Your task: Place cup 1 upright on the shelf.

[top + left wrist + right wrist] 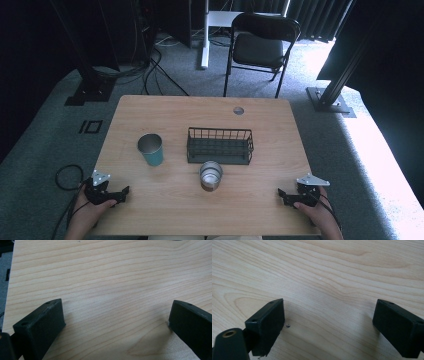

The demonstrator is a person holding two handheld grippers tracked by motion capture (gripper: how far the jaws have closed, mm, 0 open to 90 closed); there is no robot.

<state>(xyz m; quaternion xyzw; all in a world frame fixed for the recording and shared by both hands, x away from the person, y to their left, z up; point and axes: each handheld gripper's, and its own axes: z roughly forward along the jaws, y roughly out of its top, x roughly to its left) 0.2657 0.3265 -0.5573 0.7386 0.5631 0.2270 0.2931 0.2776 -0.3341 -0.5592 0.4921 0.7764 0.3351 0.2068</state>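
A teal cup (151,149) with a metal inside stands upright left of centre on the wooden table (165,110). A black wire basket (219,145) sits in the middle, and a clear glass (210,176) stands just in front of it. My left gripper (122,195) rests open near the front left corner, held by a hand. My right gripper (281,194) rests open near the front right corner. In the left gripper view the left gripper (116,315) has bare wood between its jaws, and so does the right gripper (329,312) in the right gripper view.
A round cable hole (238,110) sits near the table's far edge. A black folding chair (260,45) stands behind the table on grey carpet. Black frame posts (332,95) and cables (150,75) lie on the floor around it.
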